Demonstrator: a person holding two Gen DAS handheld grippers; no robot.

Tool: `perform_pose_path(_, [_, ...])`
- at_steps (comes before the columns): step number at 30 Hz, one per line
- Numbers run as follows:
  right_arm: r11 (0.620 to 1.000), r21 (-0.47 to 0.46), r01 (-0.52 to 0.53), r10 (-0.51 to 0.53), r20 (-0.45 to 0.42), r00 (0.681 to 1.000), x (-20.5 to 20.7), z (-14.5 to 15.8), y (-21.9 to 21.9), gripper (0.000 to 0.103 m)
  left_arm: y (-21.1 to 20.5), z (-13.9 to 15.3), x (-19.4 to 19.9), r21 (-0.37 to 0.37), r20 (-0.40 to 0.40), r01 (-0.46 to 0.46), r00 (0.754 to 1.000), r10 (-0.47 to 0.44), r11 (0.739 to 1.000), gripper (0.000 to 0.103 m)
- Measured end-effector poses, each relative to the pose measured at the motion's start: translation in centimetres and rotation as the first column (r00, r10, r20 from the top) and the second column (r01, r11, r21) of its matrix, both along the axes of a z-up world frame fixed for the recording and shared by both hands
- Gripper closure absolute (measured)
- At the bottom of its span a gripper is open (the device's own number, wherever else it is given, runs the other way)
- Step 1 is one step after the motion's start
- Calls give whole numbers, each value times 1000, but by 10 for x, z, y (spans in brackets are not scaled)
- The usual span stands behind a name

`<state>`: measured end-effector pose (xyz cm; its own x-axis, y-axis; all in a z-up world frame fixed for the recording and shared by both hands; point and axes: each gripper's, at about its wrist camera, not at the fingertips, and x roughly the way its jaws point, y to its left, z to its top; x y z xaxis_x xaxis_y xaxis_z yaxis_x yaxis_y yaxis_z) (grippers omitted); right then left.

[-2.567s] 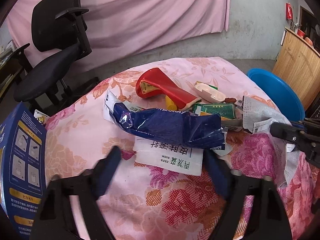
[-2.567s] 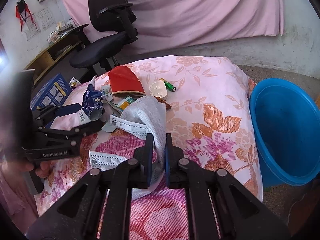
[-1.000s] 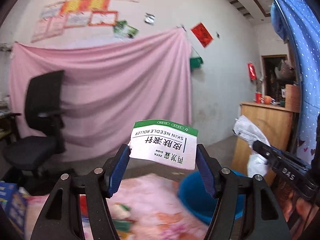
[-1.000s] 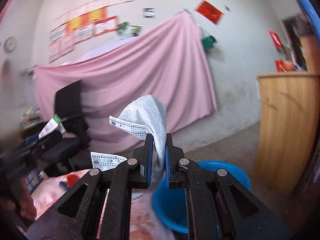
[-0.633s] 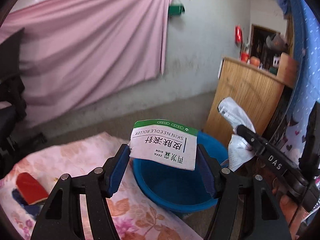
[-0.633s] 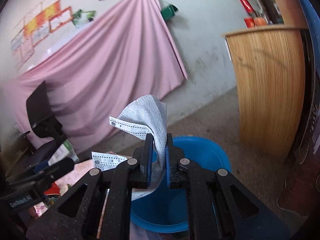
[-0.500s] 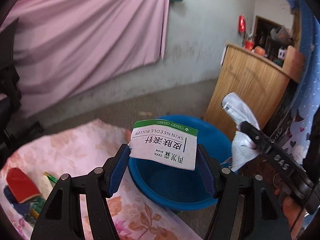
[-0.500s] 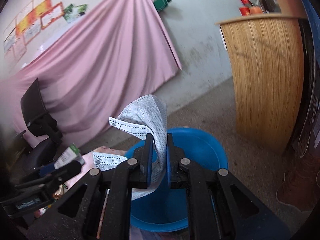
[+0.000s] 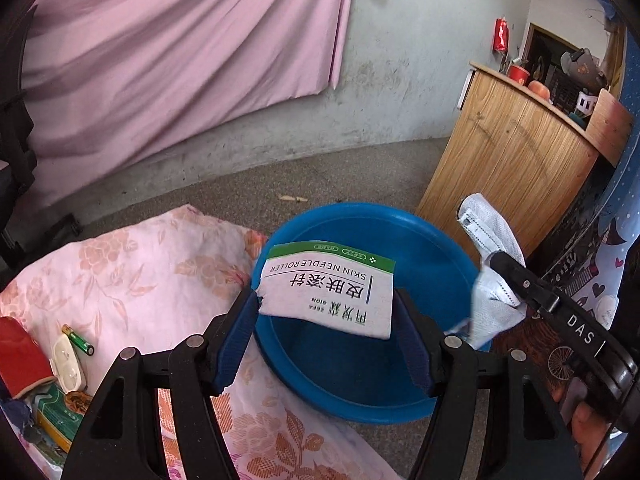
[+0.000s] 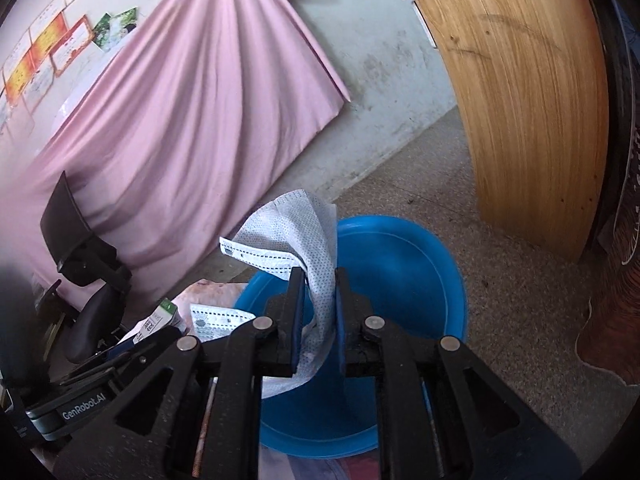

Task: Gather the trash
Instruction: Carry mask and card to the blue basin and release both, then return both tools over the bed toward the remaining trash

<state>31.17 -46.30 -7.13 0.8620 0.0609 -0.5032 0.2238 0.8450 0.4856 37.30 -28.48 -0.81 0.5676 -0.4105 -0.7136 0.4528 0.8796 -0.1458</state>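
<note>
1. Left gripper (image 9: 325,322) pinches white packet (image 9: 330,290), frame centre, over blue basin (image 9: 360,404).
2. Right gripper (image 10: 316,312) clamps face mask (image 10: 296,224), centre, above the basin.
3. Step: drop-off. Next, likely: spread both, release inside rim.

Your left gripper (image 9: 326,312) holds the packet (image 9: 330,290) above the basin (image 9: 416,240), near its left rim. Your right gripper (image 10: 316,296) is at the right of it and holds the face mask (image 10: 304,232) over the same basin. The basin stands on the floor, just beside the right edge of the cloth-covered table (image 9: 160,256). Behind the basin is the wooden counter (image 9: 512,152). On the table, at the far left, the battery (image 9: 78,339) lies among other trash.
</note>
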Motion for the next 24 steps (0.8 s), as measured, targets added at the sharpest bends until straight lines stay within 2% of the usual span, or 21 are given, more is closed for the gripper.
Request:
perform_pose_path(2, [1000,-3,3,-3,-8,1000,1,-1,0,55,2,-3,1,7,-14,-2,1000,2,1000,39])
perform_pose_path(4, [1000,-8,4,-4,-11,1000,1,0,2,43,4,-4,1,8,-19,-9,1000,9,1000,29])
perform_pose_path(9, [1000,-27,2,-2,-9,1000,0,5,3,37,17,1,-4,-22,-1,-31,1000,31,999,28])
perform_pose_path(12, [999,-44,0,1,16,1000,-3,12,6,29,30,8,-9,-60,23,-53,998,54,997,27])
perform_pose_path(15, [997,-73,-5,10,65,998,-9,24,12,17,49,18,-16,-130,56,-86,994,94,988,15])
perform_pose_path(16, [996,-85,-9,16,87,996,-11,29,15,10,58,22,-21,-158,79,-106,990,120,982,10])
perform_pose_path(18, [995,-102,-9,22,135,991,-18,37,22,0,75,31,-30,-211,126,-144,977,172,967,7])
perform_pose_path(21, [993,-117,-9,37,240,970,-30,52,33,0,103,45,-46,-271,216,-198,941,260,942,7])
perform_pose_path(24, [989,-149,-14,64,335,940,-42,66,50,0,128,57,-63,-276,306,-211,906,294,938,3])
